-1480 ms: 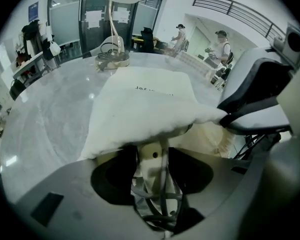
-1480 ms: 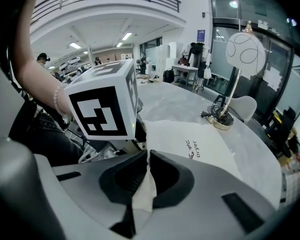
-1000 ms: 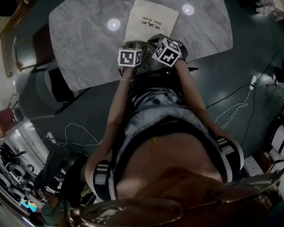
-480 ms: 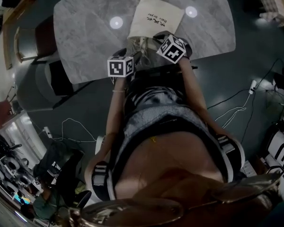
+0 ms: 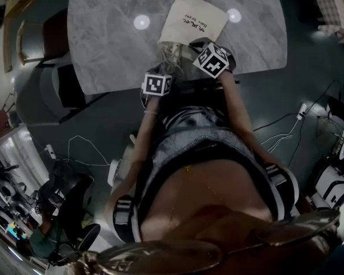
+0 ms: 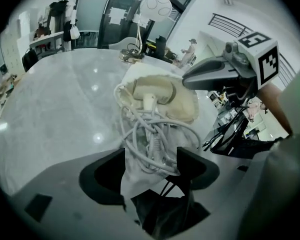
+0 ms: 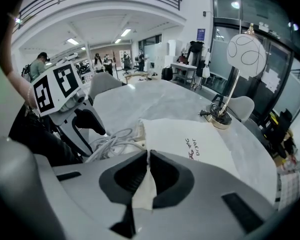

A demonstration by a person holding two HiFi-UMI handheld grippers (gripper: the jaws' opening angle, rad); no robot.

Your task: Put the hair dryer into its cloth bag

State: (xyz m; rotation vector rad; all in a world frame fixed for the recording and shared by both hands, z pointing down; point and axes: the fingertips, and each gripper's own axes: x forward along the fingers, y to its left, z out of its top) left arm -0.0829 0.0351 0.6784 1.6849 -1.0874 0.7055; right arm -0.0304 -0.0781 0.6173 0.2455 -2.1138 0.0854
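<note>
The cream cloth bag (image 5: 192, 19) lies flat on the marble table (image 5: 109, 44), printed side up. My right gripper (image 7: 146, 156) is shut on the cloth edge at the bag's mouth (image 7: 145, 189). The cream hair dryer (image 6: 152, 90) lies with its head inside the bag (image 6: 185, 104), its handle and a tangle of grey cord (image 6: 150, 139) spilling toward the table's near edge. My left gripper (image 6: 151, 159) stands open just behind that cord, pads touching nothing. In the head view the left gripper (image 5: 159, 76) sits at the table edge, left of the right gripper (image 5: 202, 46).
A lamp with a round white shade (image 7: 246, 54) stands on a brass base (image 7: 221, 120) at the far side of the table, beyond the bag. A chair (image 5: 46, 39) stands at the table's left end. Cables trail over the floor (image 5: 286, 130).
My left gripper has drawn back from the bag's mouth to the table's near edge, and the cord bundle now shows between the two grippers. The right gripper has kept still.
</note>
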